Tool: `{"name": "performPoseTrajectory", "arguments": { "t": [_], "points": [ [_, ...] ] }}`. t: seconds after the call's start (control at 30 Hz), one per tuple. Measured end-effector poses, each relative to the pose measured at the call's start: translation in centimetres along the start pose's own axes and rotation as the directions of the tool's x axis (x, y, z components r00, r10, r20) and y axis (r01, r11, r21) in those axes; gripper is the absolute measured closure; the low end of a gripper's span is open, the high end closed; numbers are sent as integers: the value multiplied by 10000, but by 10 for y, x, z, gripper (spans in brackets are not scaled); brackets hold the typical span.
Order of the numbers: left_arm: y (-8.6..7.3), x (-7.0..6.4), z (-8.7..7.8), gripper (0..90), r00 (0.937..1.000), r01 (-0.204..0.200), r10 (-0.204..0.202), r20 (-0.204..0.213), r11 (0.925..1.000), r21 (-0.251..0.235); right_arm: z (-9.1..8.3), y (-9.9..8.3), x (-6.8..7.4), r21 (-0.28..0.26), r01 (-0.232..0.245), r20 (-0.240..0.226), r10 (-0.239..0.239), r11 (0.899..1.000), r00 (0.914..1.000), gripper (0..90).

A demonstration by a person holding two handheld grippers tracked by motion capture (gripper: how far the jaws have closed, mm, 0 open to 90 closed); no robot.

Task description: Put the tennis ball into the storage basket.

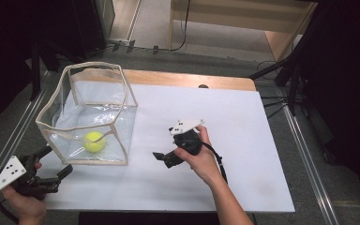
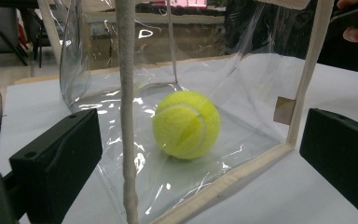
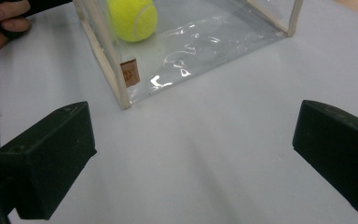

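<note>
A clear plastic bag [image 1: 86, 110] with beige trim stands open-topped on the left of the white sheet. A yellow tennis ball [image 1: 94, 141] lies on its floor, near the front. My left gripper [image 1: 56, 162] is open at the bag's front left corner, outside the plastic. In the left gripper view the ball [image 2: 186, 123] sits behind the clear wall, framed by the bag's trim [image 2: 303, 79], and the left gripper [image 2: 198, 135] holds nothing. My right gripper [image 1: 161, 158] points left at the bag from mid-table. It is open [image 3: 193, 140] over bare sheet, with the ball [image 3: 133, 18] and bag corner [image 3: 107, 65] farther off.
The white sheet [image 1: 243, 140] covers a wooden table [image 1: 192, 79]. Metal rails [image 1: 304, 154] run along both sides. Black stand legs and cables [image 1: 281, 89] sit off the right rear corner. A small brown label [image 3: 129, 72] marks the bag's wall.
</note>
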State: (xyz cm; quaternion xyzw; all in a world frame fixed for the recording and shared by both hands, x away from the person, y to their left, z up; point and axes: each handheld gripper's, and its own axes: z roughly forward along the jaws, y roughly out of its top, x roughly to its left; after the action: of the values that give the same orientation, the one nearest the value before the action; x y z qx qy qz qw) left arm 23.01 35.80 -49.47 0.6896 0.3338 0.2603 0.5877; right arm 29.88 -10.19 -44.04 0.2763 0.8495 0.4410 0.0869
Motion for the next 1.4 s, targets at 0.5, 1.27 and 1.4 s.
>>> {"name": "performPoseTrajectory", "arguments": {
  "t": [0.5, 1.27, 1.4],
  "points": [
    [0, 0, -1, 0, 10000, 37, -37, -44, 10000, -26, -13, -45, -10, -582, -534, 480, 562, 9969, 9973, 0],
    [0, -1, 0, 0, 10000, -37, 37, -55, 10000, 38, -58, -97, -30, -1237, -1571, 1315, 1731, 9798, 9761, 0],
    [0, 0, 0, 0, 10000, -31, 31, -49, 10000, 32, -66, -107, -32, -1269, -1668, 1463, 1848, 9778, 9718, 0]
  ]
}}
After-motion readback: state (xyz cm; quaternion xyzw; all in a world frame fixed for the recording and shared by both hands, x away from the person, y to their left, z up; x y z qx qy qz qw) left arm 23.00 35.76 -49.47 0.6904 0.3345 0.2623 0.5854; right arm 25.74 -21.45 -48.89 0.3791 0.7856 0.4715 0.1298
